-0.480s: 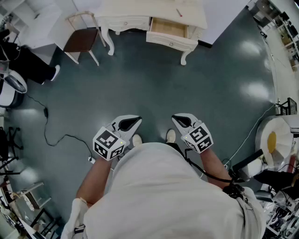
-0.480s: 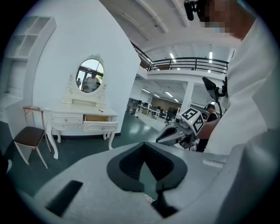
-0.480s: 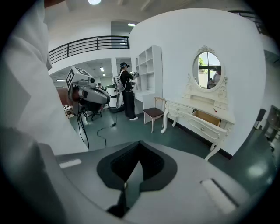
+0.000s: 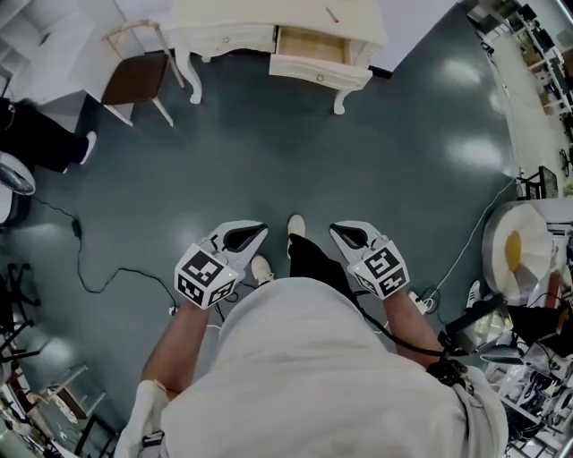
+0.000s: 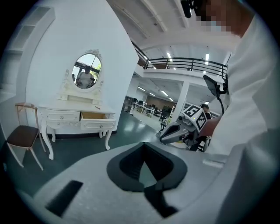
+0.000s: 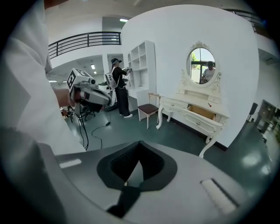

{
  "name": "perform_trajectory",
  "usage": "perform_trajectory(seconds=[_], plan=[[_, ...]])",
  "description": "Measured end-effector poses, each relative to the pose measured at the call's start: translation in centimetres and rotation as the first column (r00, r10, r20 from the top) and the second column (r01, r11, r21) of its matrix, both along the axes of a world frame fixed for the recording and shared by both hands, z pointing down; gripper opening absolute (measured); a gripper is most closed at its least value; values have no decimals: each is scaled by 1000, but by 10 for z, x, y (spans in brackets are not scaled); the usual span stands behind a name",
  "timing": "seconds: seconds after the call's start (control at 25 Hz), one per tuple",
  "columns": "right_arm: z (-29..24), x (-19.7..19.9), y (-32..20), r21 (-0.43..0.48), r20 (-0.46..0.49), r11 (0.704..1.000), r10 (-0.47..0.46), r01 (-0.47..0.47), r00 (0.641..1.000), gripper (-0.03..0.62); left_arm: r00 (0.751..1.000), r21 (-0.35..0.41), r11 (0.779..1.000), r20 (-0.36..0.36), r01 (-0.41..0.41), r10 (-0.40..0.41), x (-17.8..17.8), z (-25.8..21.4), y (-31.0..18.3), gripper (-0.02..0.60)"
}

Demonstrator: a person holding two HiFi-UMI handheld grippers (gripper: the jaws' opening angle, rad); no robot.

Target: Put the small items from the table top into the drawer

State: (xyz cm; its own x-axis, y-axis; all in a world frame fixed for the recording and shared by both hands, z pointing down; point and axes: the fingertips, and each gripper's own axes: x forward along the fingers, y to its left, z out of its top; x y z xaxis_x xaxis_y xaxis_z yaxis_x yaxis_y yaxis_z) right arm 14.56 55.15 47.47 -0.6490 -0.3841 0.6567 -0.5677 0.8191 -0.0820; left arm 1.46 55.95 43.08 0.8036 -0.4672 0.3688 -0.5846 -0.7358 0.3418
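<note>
While the person stands on a dark green floor, the left tool and the right tool are held side by side in front of a pale shirt, apart from each other and both pointing forward. Each tool carries a cube with black and white square markers at its rear. Seen along its own jaws, the left tool has its dark pads drawn together at the tips, leaving only a narrow wedge of floor showing behind them, and nothing is gripped. The right tool looks the same: tips meeting, nothing between them. Well ahead of both tools stands a white surface with curved legs, set against a white wall. Its drawer, on the side ahead of the right tool, is pulled open and shows a wooden inside. One thin red item lies on the surface just beyond the open drawer; what it is cannot be made out. An oval mirror rises from the back of the surface. A chair with a dark seat stands ahead and to the left of the left tool, beside the surface. A black cable trails across the floor to the left of the left tool. One white shoe shows on the floor between the two tools.
</note>
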Motion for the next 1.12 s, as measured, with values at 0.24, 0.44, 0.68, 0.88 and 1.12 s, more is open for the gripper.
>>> perform_trajectory(seconds=[0.24, 0.44, 0.68, 0.88, 1.12], plan=[[16, 15, -71, -25, 38, 999, 21, -20, 999, 2, 999, -2, 999, 10, -33, 33, 27, 3, -65, 0], [8, 17, -166, -1, 86, 1000, -7, 7, 996, 29, 999, 6, 1000, 47, -24, 23, 42, -9, -148, 2], [11, 39, -259, 1, 113, 1000, -30, 30, 993, 38, 998, 23, 1000, 69, 13, -15, 64, -22, -239, 2], [22, 48, -319, -6, 112, 1000, -13, 14, 994, 40, 997, 7, 1000, 79, 22, -22, 70, -20, -286, 2], [27, 35, -384, 18, 93, 1000, 17, -19, 996, 38, 998, 14, 1000, 57, 25, -26, 44, -17, -342, 2]])
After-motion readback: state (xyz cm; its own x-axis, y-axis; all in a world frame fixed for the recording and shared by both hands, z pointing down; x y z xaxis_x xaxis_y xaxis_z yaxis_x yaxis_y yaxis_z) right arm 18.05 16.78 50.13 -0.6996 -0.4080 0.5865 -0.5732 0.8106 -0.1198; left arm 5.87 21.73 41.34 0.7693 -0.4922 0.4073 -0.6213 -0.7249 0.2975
